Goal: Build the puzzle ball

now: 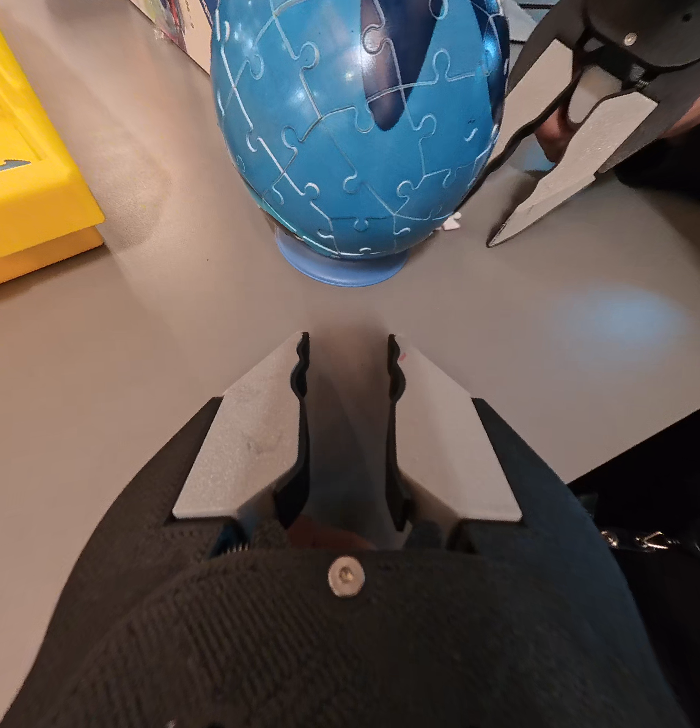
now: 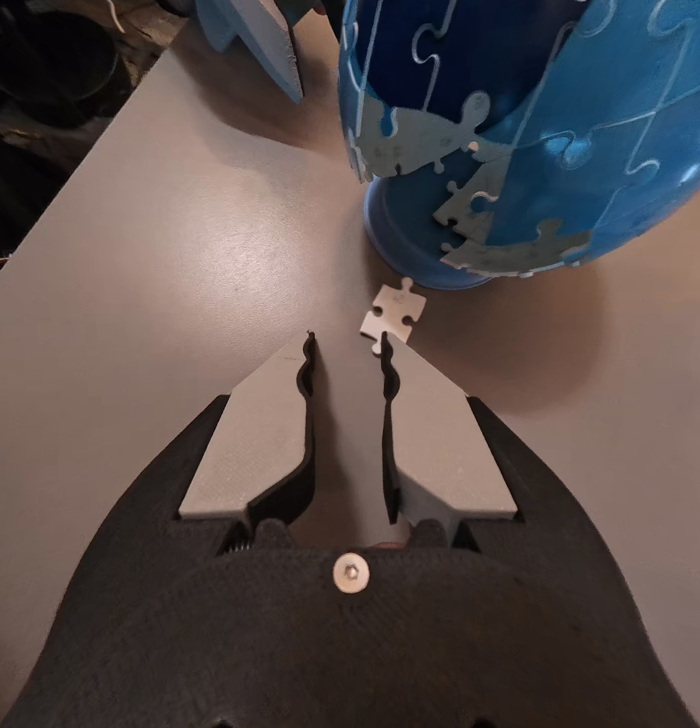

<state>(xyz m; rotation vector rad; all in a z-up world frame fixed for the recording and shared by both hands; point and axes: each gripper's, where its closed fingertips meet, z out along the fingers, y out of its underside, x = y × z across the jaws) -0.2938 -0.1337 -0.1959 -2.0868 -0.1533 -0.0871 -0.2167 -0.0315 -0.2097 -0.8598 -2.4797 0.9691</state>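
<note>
- Grey table (image 1: 151,346) fills both views; a yellow tray (image 1: 29,189) sits at its left side, and a box edge (image 1: 190,35) shows behind the ball.
- Puzzle ball (image 1: 352,130) stands on a blue ring stand (image 1: 340,268) mid-table, straight ahead of the left gripper (image 1: 348,342) and near it.
- From the left wrist view the shell looks mostly assembled, blue pieces interlocked across the facing side.
- From the right wrist view a large gap is open on the ball's side: the dark inside shows, and grey undersides of pieces (image 2: 415,145) jut along the gap's rim.
- One loose piece (image 2: 393,311) lies grey side up on the table, just beside the stand.
- Right gripper (image 2: 346,340) hovers low over the table, its right finger (image 2: 419,394) overlapping the loose piece's near edge; jaws stand apart and hold nothing.
- Left gripper is likewise parted and empty, clear of the ball.
- Judgement: the build is well along but unfinished; the loose piece is yet to be picked up and seated, and the gap looks bigger than one piece, so more are likely needed.
</note>
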